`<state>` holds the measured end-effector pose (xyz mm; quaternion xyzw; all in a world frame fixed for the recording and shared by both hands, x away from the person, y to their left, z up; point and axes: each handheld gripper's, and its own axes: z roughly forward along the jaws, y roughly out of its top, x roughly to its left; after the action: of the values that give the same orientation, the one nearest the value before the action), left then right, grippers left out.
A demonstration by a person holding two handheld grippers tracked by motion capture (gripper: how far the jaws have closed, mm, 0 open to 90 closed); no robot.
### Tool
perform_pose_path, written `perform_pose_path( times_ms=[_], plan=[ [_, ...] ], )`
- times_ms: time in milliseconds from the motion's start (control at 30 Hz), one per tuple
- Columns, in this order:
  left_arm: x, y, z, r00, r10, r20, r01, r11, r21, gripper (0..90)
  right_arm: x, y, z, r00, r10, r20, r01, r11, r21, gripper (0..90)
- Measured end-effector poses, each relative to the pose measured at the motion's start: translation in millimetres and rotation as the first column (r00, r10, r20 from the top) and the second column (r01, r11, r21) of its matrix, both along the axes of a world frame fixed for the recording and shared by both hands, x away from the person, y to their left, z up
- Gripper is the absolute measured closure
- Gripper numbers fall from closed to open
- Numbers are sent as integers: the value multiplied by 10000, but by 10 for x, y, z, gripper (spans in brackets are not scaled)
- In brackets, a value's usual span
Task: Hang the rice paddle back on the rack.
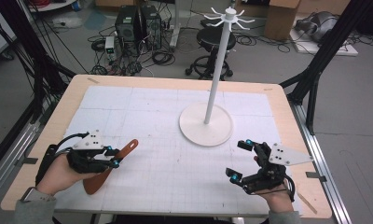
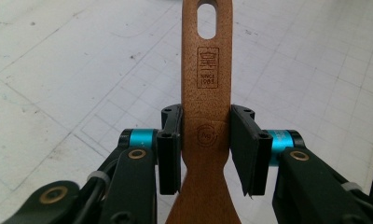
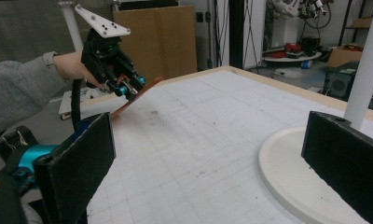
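Observation:
A brown wooden spatula is held above the white mat at the left, handle end with its hanging hole toward the table's middle. My left gripper is shut on its neck; in the left gripper view both pads press the sides of the spatula just above the blade. The right gripper view shows the left gripper lifted off the table with the spatula. My right gripper stands wide open at the front right, nothing between its pads. A white hook stand rises from a round base.
The round base of the stand lies just ahead of my right gripper, the pole beyond it. A white gridded mat covers the wooden table. Computers, a stool and cables are on the floor behind.

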<state>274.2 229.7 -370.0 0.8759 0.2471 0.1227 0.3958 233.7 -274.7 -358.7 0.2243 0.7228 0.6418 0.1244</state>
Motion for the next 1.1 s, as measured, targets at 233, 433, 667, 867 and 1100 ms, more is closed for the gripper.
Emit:
perform_pose_path(
  times_ms=[233, 433, 667, 867, 1100],
  plan=[
    [-49, 39, 94, 9993, 92, 350, -83, 9997, -236, 651, 3, -1, 4, 10000, 16, 66, -16, 10000, -3, 18],
    [-72, 55, 152, 9987, 98, 505, -83, 9995, -295, 651, 5, 4, 1, 10000, 41, 32, -40, 10000, -27, 18],
    [-111, 107, 241, 9974, 181, 697, -137, 9979, -629, 651, 4, 3, 2, 10000, 16, 30, -16, 10000, -2, 18],
    [-141, 136, 293, 9969, 184, 765, -113, 9957, -920, 650, 7, 6, 1, 10000, 35, 16, -35, 10000, -22, 18],
    [-163, 142, 333, 9960, 146, 878, -33, 9919, -1271, 651, 9, 11, 3, 10000, 77, 20, -77, 10000, -59, 18]
  ],
)
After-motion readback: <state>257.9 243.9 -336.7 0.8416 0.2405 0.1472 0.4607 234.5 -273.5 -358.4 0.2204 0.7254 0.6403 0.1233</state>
